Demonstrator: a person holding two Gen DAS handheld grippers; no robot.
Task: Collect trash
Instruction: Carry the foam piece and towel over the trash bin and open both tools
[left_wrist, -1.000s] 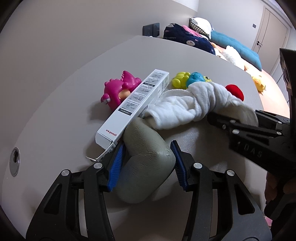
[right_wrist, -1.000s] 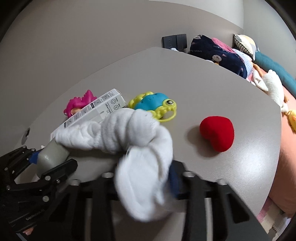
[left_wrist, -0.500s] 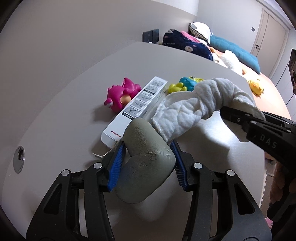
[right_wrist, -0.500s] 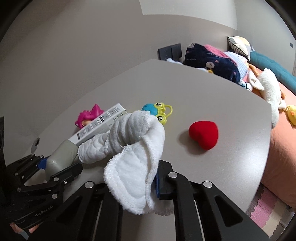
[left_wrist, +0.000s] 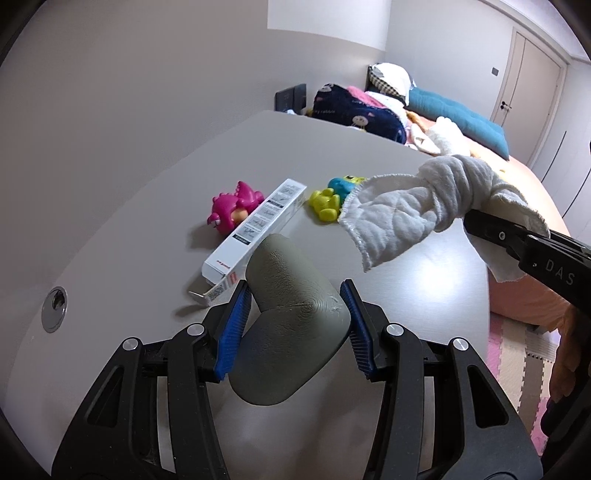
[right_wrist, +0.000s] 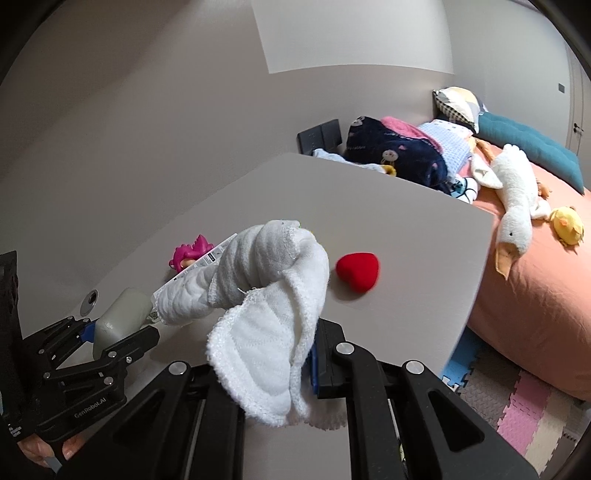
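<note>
My left gripper (left_wrist: 293, 314) is shut on a grey-green squashed bottle (left_wrist: 291, 325) and holds it above the grey table (left_wrist: 147, 236). It also shows in the right wrist view (right_wrist: 118, 319). My right gripper (right_wrist: 266, 354) is shut on a white quilted cloth (right_wrist: 266, 295), which hangs in the air above the table. The cloth also shows at the right of the left wrist view (left_wrist: 424, 199). A white carton box (left_wrist: 258, 229) lies on the table just past the bottle.
A pink dinosaur toy (left_wrist: 236, 212), a yellow-blue frog toy (left_wrist: 332, 195) and a red heart (right_wrist: 358, 271) lie on the table. A bed with a salmon sheet (right_wrist: 535, 288), plush goose (right_wrist: 513, 206) and bedding stands to the right. A grommet hole (left_wrist: 54, 308) sits at left.
Both grippers have risen away from the table with their loads. The cloth has lifted clear of the box and toys.
</note>
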